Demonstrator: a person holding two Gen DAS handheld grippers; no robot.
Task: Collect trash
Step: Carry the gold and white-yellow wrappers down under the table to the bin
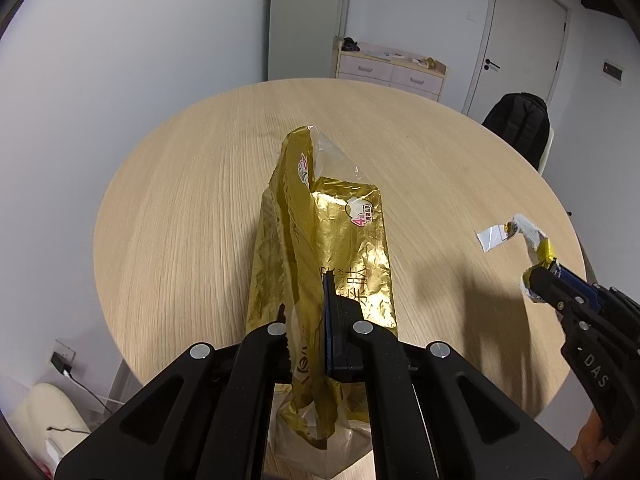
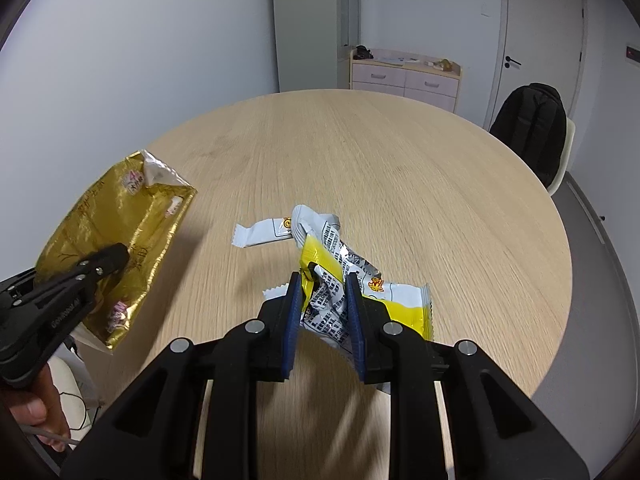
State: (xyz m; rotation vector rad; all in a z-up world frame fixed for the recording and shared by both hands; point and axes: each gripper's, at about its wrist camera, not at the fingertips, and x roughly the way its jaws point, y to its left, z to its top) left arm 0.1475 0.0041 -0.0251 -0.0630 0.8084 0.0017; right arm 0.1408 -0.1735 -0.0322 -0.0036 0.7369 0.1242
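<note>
The left gripper (image 1: pixel 316 320) was clamped on a gold bag (image 1: pixel 320 240); the right gripper (image 2: pixel 322 300) pinched crumpled wrappers (image 2: pixel 336 276), which looked loosely caught and might have slipped.

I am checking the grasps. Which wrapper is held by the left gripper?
The large gold bag: the left gripper is shut on it. The right gripper pinches the crumpled yellow and white wrappers.

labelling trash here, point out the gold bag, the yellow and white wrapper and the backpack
gold bag (image 1: pixel 344 240), left wrist view, crinkled front panel
yellow and white wrapper (image 2: pixel 320 256), right wrist view, yellow strip
backpack (image 2: pixel 532 128), right wrist view, front
</note>
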